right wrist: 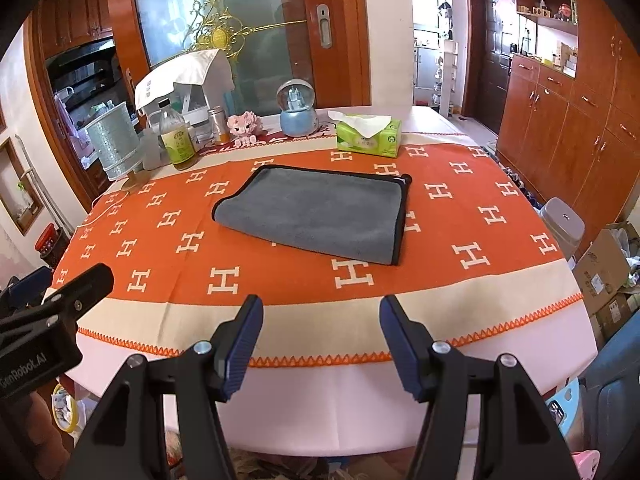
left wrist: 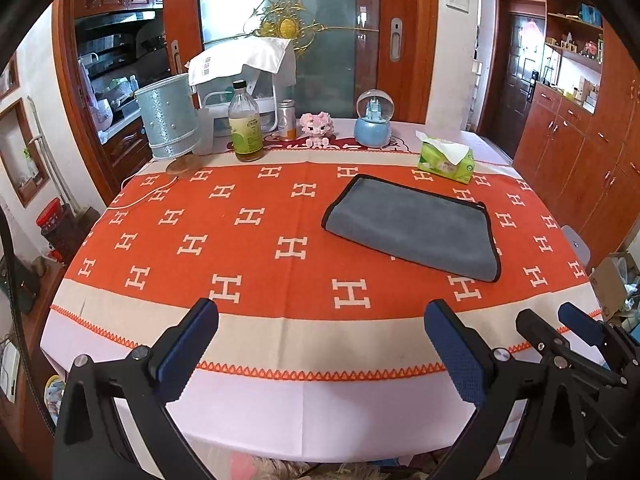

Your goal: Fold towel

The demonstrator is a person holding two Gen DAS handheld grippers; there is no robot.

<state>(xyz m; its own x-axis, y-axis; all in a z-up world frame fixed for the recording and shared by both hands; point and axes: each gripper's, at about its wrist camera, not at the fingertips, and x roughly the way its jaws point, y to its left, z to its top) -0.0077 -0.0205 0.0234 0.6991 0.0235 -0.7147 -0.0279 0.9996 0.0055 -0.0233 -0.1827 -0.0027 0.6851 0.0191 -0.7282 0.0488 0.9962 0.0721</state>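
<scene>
A grey towel (left wrist: 416, 226) with a black border lies folded flat on the orange tablecloth (left wrist: 240, 248), right of centre in the left wrist view. It also shows in the right wrist view (right wrist: 316, 210), at the middle of the cloth. My left gripper (left wrist: 320, 320) is open and empty, held over the table's near edge, well short of the towel. My right gripper (right wrist: 320, 316) is open and empty, also over the near edge. The right gripper also shows at the lower right of the left wrist view (left wrist: 560, 324).
Along the far edge stand a silver-blue bucket (left wrist: 168, 120), a bottle (left wrist: 246, 124), a can (left wrist: 287, 120), a pink toy (left wrist: 317, 124), a snow globe (left wrist: 374, 120) and a green tissue box (left wrist: 446, 160). Wooden cabinets (right wrist: 560, 128) stand on the right. A stool (right wrist: 562, 220) stands beside the table.
</scene>
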